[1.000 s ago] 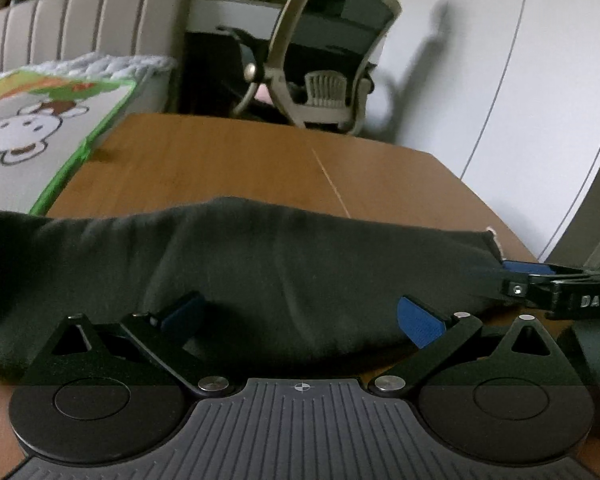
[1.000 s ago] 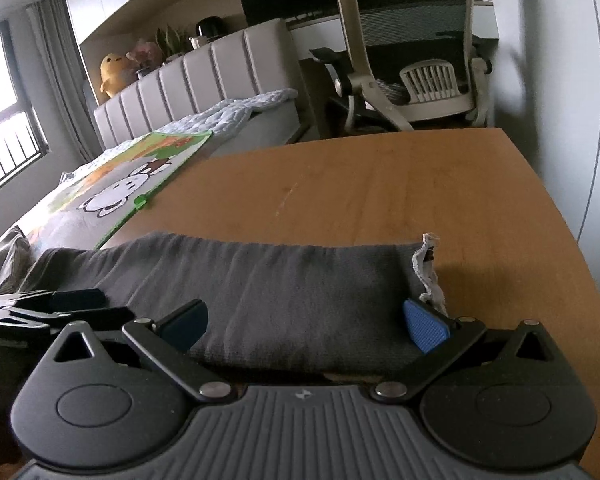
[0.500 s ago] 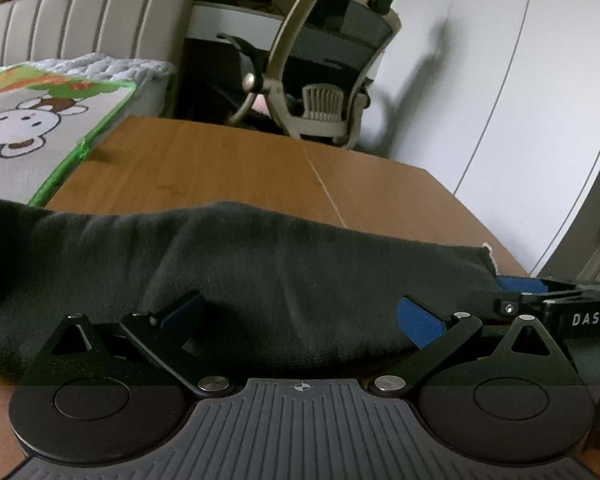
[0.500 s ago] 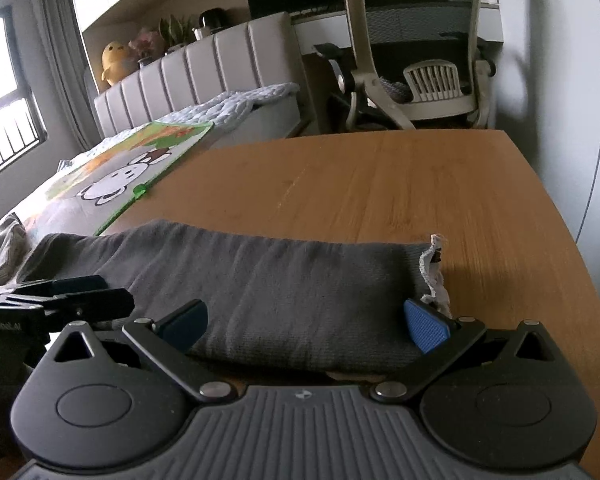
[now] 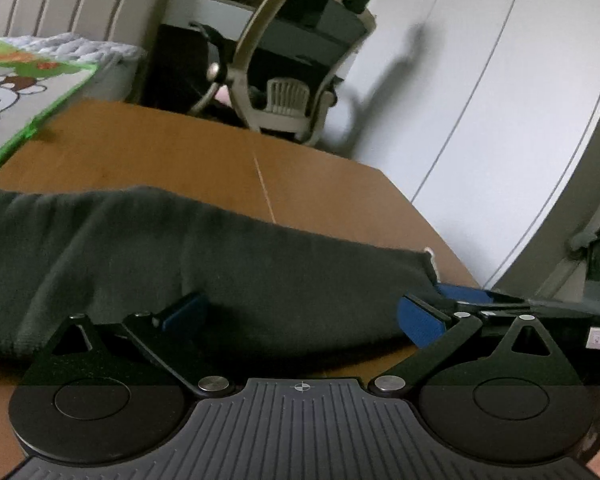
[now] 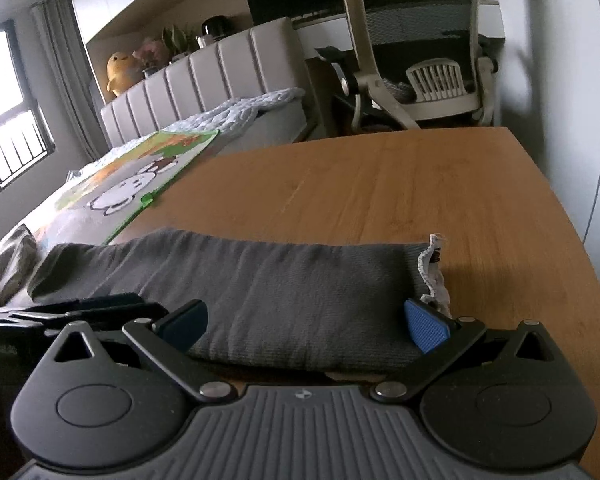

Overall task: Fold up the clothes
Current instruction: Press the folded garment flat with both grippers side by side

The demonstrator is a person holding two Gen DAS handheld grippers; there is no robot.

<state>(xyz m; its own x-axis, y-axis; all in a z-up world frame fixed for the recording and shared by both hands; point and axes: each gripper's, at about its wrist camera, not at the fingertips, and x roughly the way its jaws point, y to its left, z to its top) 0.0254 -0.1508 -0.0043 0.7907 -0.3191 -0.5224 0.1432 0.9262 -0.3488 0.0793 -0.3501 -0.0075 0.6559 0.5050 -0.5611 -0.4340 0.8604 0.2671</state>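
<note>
Left wrist view: blue-padded fingers (image 5: pixel 418 322) of the left gripper (image 5: pixel 300 312) spread wide, nothing held; near edge of the dark grey folded garment (image 5: pixel 204 260) lies between them, pads apart from each other with cloth in the gap. Garment stretches from 9 o'clock across to about 3 o'clock on the wooden table (image 5: pixel 204 160), its right end has a small whitish tag edge (image 5: pixel 430 254). Right gripper (image 5: pixel 480 300) enters low at 3 o'clock, blue pad just beside the garment's right end; whether it touches cannot be told here. Office chair (image 5: pixel 296 64) at 12 o'clock beyond the table, cartoon-print blanket (image 5: pixel 16 88) at 10 o'clock, white wall panels (image 5: pixel 480 100) at 2 o'clock.

Right wrist view: right gripper (image 6: pixel 304 318) fingers also wide open, gripping nothing; garment's (image 6: pixel 280 280) right portion sits between the pads, the right pad (image 6: pixel 426 326) just beside the frayed white label (image 6: pixel 434 276) at the garment's end. Left gripper (image 6: pixel 88 308) shows dark at 9 o'clock against the garment's near edge. Bare table (image 6: pixel 400 192) fills 12 to 3 o'clock. Chair (image 6: pixel 420 48) at 1 o'clock, bed with padded headboard (image 6: pixel 204 76) at 11 o'clock, blanket (image 6: pixel 140 172) at 10 o'clock, yellow plush toy (image 6: pixel 120 70) on the headboard ledge, window (image 6: pixel 4 116) at 9 o'clock.
</note>
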